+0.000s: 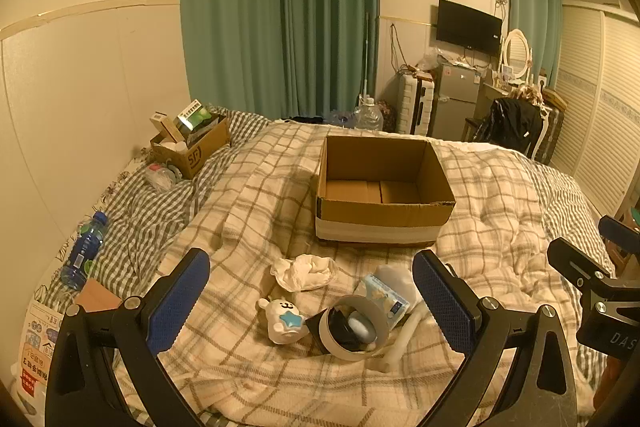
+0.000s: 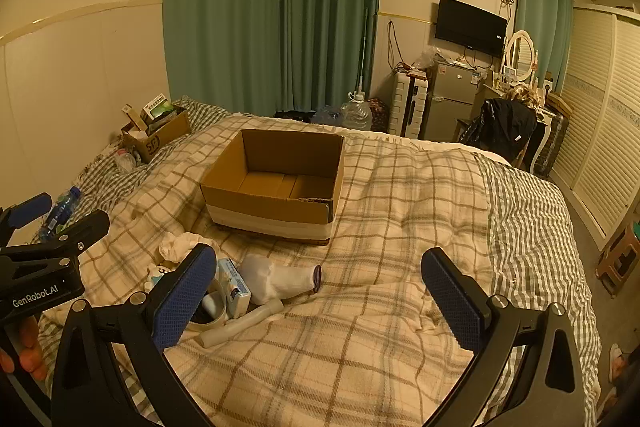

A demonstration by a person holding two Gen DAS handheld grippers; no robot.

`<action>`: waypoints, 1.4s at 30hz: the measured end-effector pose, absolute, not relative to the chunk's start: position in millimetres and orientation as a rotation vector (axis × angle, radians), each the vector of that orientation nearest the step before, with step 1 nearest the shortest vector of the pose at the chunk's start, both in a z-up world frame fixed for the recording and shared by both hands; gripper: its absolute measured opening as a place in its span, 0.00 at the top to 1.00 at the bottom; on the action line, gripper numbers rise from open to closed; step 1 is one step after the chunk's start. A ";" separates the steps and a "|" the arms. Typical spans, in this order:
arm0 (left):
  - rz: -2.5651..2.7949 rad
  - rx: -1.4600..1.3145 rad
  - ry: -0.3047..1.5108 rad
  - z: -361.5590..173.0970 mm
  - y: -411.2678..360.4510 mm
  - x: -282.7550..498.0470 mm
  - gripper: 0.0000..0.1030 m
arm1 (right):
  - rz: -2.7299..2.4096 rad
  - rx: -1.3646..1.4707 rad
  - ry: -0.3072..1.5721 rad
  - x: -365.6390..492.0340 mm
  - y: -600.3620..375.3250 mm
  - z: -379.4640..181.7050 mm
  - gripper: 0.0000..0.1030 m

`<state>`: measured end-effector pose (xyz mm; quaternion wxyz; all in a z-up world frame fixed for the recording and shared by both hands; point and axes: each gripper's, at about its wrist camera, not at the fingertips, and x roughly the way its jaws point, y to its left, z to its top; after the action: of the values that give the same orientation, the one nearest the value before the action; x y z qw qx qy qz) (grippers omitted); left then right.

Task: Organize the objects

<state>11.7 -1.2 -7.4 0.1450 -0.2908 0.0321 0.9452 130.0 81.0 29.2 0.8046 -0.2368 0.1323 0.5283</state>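
Tape roll (image 1: 354, 327) lies between left gripper's (image 1: 316, 303) spread jaws; right gripper (image 2: 320, 299) likewise agape.

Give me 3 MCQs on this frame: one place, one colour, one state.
1. Where is the crumpled white tissue?
A. inside the large open cardboard box
B. on the plaid blanket, nearer the camera than that box
C. on the floor

2. What colour are the long window curtains?
A. green
B. red
C. white

3. How are the left gripper and right gripper?
A. both shut
B. left shut on the tape roll
C. both open, holding nothing

Answers: 1 B, it lies on the blanket before the box. 2 A, green folds show. 3 C, wide gaps between the blue pads.
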 end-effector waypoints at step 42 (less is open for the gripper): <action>2.652 -1.011 0.171 -44.4 6.7 -12.7 0.00 | 0.870 -0.517 0.361 149.6 92.3 6.7 0.00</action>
<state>-12.7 6.7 -44.4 0.1486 -0.3517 0.0594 0.9223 149.6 92.3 6.7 0.8592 -0.2464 0.1721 0.4142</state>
